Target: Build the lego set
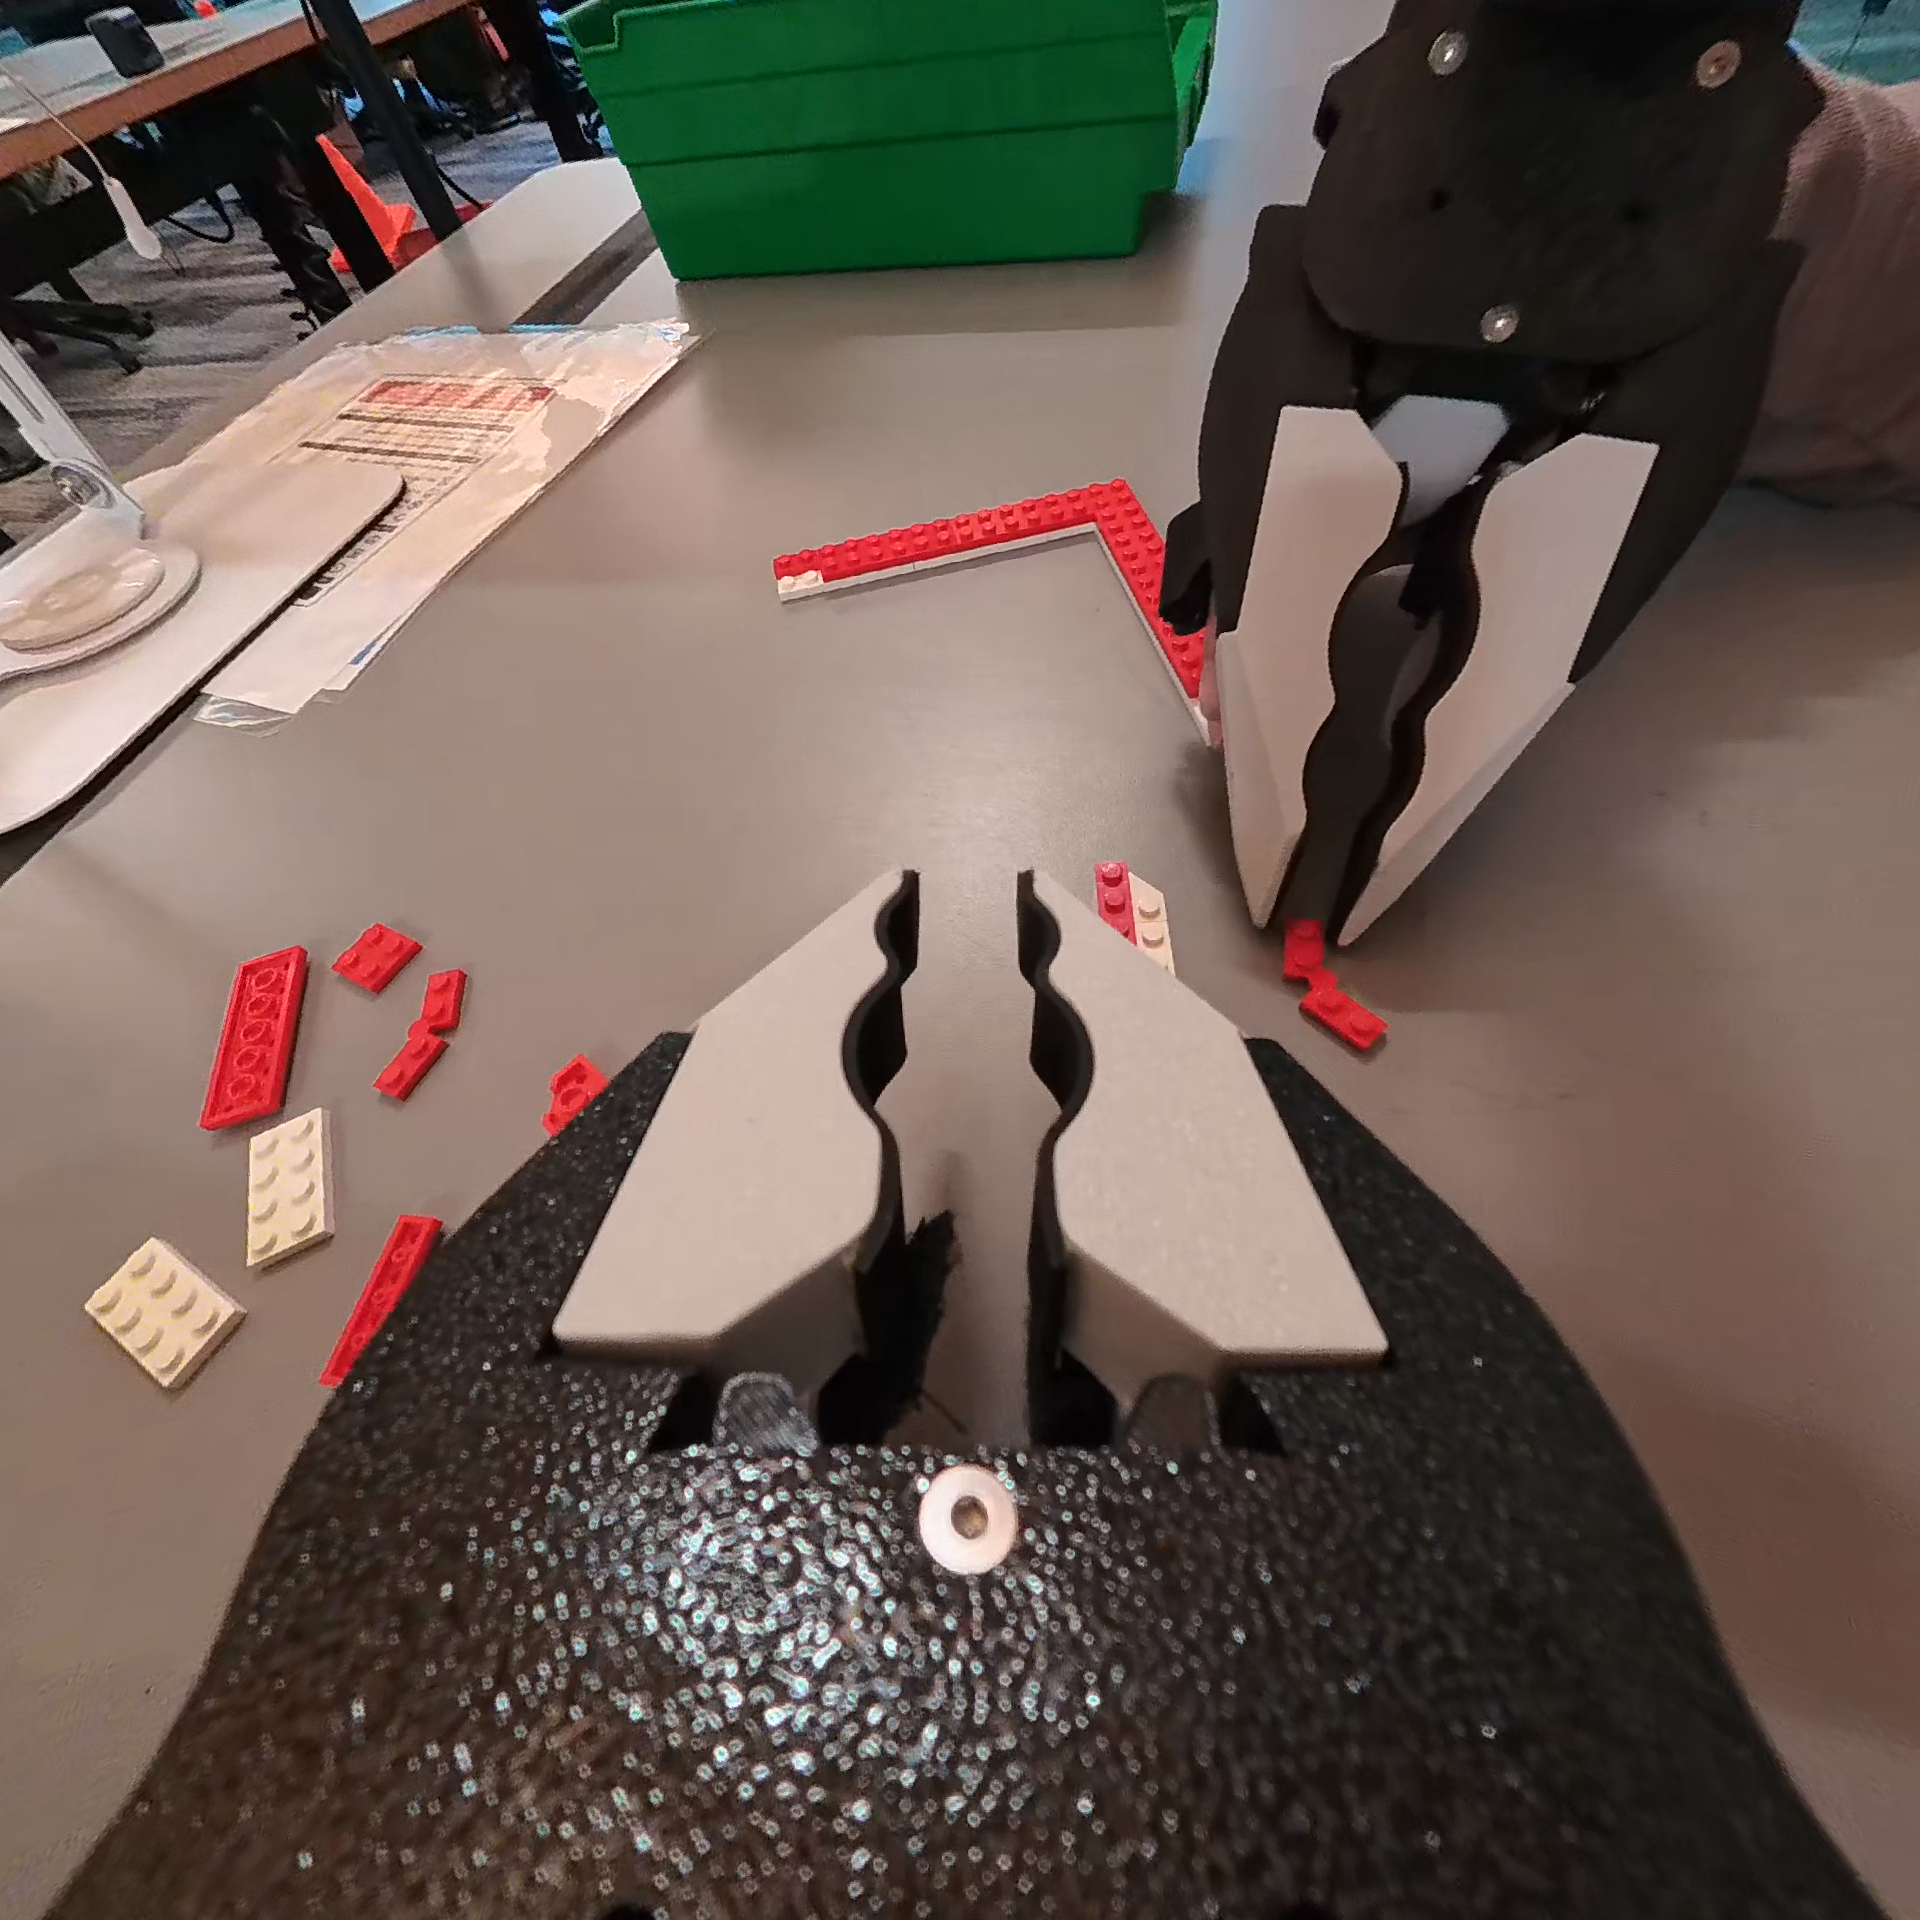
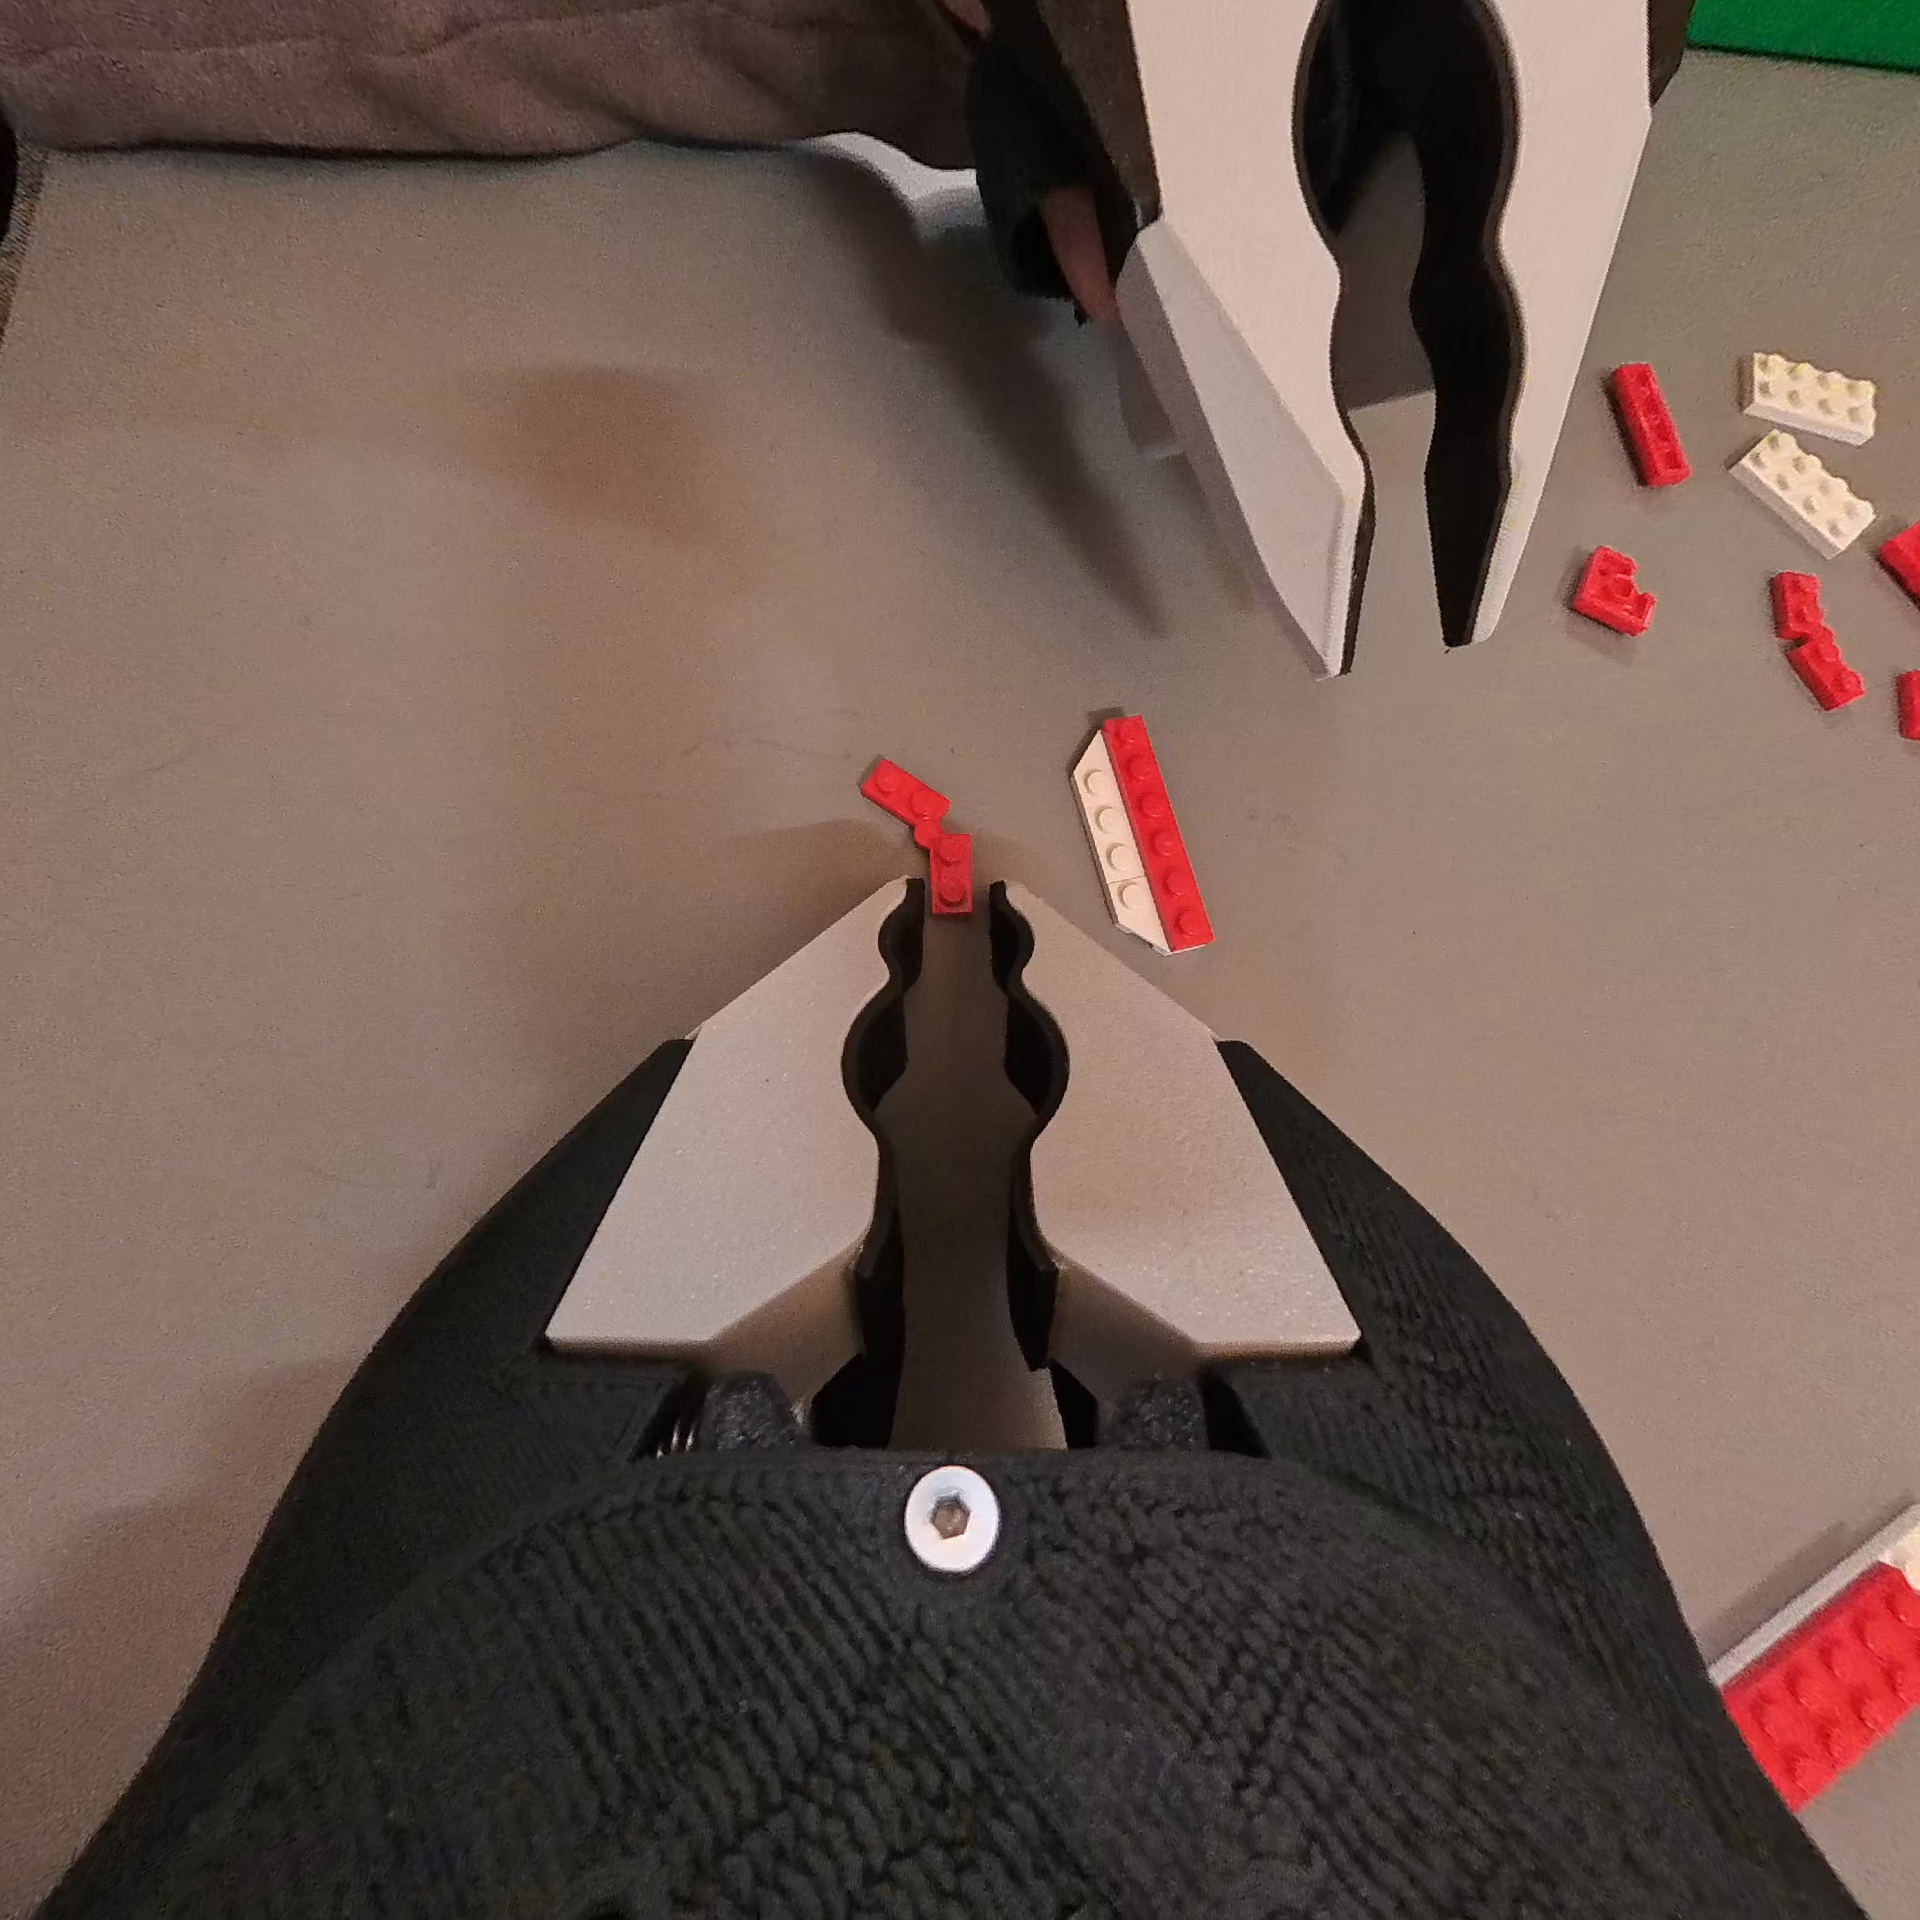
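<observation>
right gripper (image 2: 956,888): tips on the worktop (image 2: 416,727), straddling one end of a small red plate (image 2: 951,878), gap each side, contact unclear | left gripper (image 1: 966,883): spread, empty | red-white assembly (image 2: 1143,831): just right of that plate | L-shaped red frame (image 1: 997,530): far side | loose plates (image 1: 291,1091): left

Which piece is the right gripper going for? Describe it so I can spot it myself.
On the grey table, find the right gripper with its tips down at the surface. A small red hinged plate pair lies there, bent at an angle, one end between the fingertips. The red-and-white strip beside it is longer, straight and two-coloured.
</observation>
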Demonstrator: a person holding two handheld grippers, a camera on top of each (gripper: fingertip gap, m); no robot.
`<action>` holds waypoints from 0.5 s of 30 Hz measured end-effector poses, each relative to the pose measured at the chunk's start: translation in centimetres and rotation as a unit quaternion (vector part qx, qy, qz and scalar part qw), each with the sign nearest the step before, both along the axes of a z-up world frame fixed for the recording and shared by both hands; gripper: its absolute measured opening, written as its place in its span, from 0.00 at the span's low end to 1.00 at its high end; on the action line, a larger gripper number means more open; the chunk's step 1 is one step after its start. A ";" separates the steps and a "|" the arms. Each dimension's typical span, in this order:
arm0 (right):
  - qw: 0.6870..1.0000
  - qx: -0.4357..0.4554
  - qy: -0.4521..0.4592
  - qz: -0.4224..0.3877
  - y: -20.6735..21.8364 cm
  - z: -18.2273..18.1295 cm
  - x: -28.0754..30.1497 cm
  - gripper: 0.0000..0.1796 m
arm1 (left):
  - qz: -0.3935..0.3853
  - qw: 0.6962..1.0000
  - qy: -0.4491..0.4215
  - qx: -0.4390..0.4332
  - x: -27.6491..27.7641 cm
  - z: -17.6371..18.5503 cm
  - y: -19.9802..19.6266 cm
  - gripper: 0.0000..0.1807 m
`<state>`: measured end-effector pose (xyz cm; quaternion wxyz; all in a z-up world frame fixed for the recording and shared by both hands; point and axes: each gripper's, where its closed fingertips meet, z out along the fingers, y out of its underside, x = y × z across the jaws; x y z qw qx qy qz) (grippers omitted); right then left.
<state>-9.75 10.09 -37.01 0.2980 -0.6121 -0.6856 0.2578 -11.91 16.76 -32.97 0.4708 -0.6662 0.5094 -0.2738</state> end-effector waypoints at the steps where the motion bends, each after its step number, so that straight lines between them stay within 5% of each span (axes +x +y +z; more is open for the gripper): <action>1: 1.000 0.001 0.000 0.000 0.0 0.0 0.0 0.06 | 0.000 1.000 0.000 0.000 0.0 0.0 0.0 0.09; 15: 1.000 -0.003 0.003 0.008 -0.3 0.0 -0.1 0.06 | 0.000 1.000 0.001 -0.002 0.0 -0.2 0.0 0.09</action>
